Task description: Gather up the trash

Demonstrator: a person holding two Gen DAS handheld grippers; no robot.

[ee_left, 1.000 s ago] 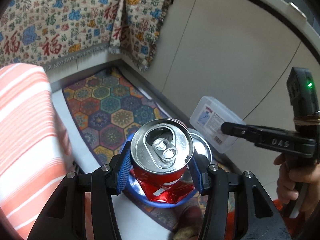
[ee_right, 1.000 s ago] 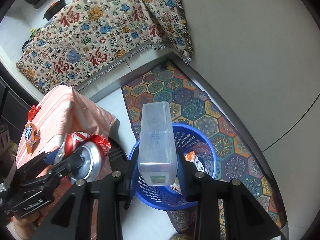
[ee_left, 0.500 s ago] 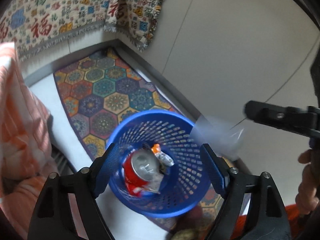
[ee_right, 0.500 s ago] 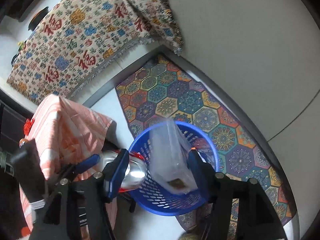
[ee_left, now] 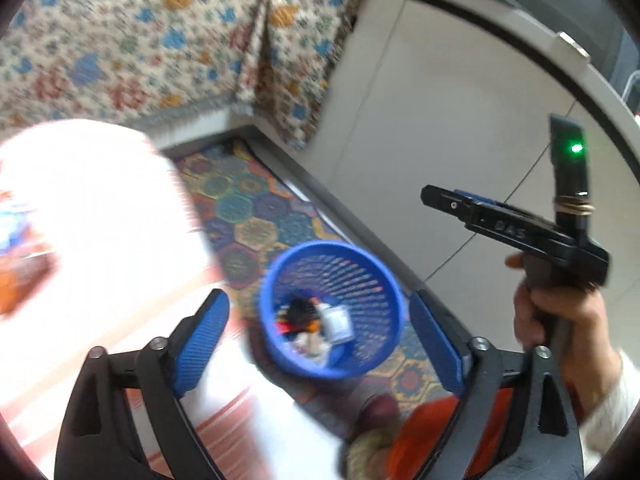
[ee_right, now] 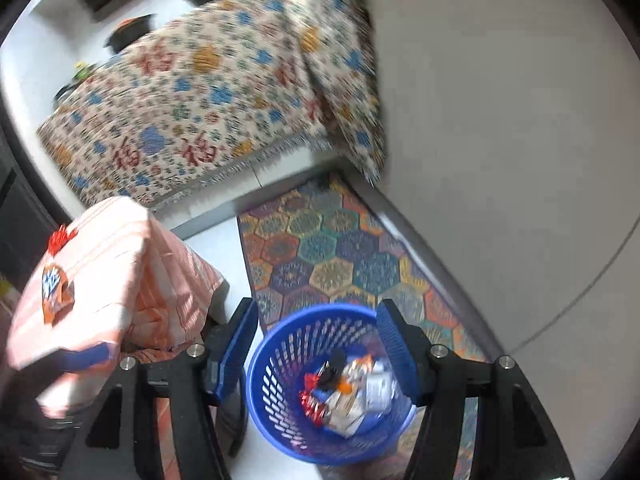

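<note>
At lower centre, a blue basket (ee_right: 280, 364) of trash (ee_right: 348, 390) is seen on a hexagon-patterned rug (ee_right: 332, 256); a patterned cloth (ee_right: 208, 96) hangs beyond. Both the left gripper (ee_left: 316, 336) and right gripper (ee_right: 316, 344) are spread and empty. The can and plastic box held a second ago have been dropped in.

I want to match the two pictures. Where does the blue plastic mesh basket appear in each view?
Left wrist view: the blue plastic mesh basket is at lower centre, between the open jaws.
Right wrist view: the basket is at bottom centre, between the open jaws.
Shared landmark: the colourful hexagon-patterned rug under it.
</note>
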